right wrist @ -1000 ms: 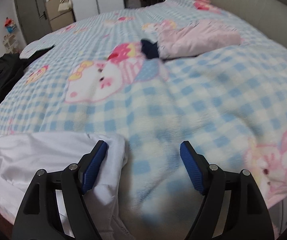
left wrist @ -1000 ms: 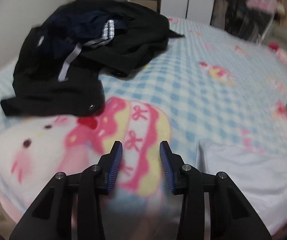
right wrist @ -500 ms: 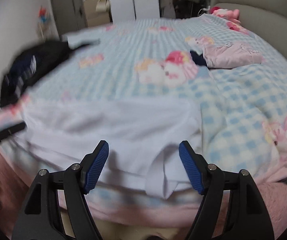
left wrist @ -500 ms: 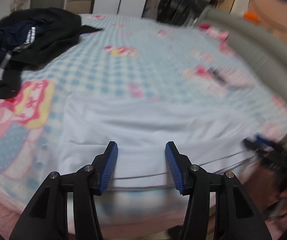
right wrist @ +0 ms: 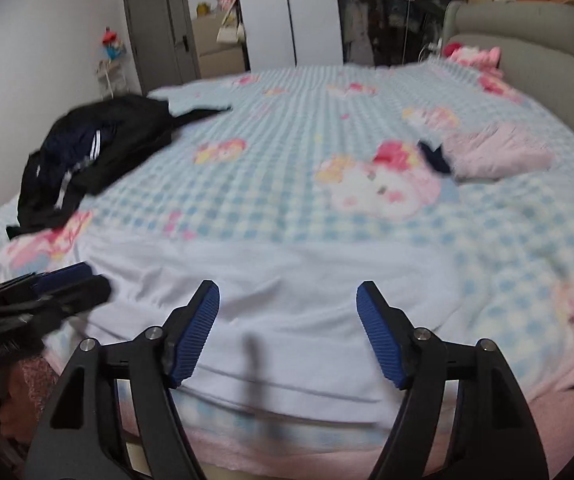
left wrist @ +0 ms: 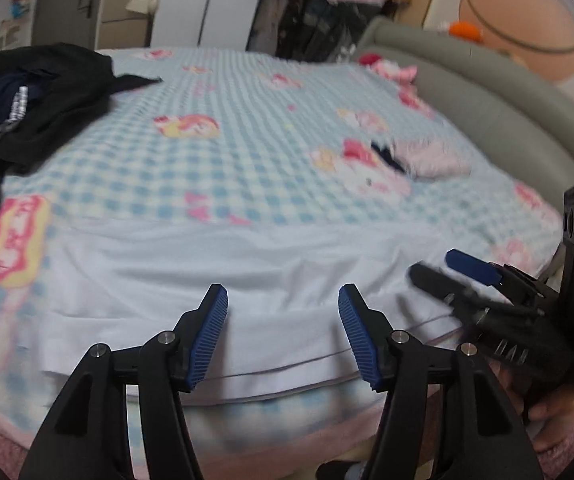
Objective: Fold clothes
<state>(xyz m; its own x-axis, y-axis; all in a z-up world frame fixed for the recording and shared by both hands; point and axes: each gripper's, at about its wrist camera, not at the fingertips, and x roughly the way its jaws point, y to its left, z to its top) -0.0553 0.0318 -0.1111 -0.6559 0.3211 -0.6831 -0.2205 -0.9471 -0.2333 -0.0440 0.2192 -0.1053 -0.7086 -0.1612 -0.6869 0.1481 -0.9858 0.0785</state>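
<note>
A white garment (left wrist: 215, 272) lies spread flat along the near edge of the bed; it also shows in the right wrist view (right wrist: 287, 280). My left gripper (left wrist: 283, 336) is open and empty just above its near hem. My right gripper (right wrist: 287, 328) is open and empty above the same hem, further right. The right gripper shows at the right of the left wrist view (left wrist: 459, 276). The left gripper shows at the left of the right wrist view (right wrist: 59, 280).
The bed has a blue checked blanket (right wrist: 287, 168) with pink cartoon prints. A heap of black and navy clothes (right wrist: 87, 152) lies at the far left. A folded pink garment (right wrist: 495, 156) and a dark item (right wrist: 435, 158) lie at the right. A grey headboard (left wrist: 487, 116) borders the right side.
Both grippers have swung from the sides of the bed toward the middle of the white garment. Each gripper has come into the other's view. Both stayed open.
</note>
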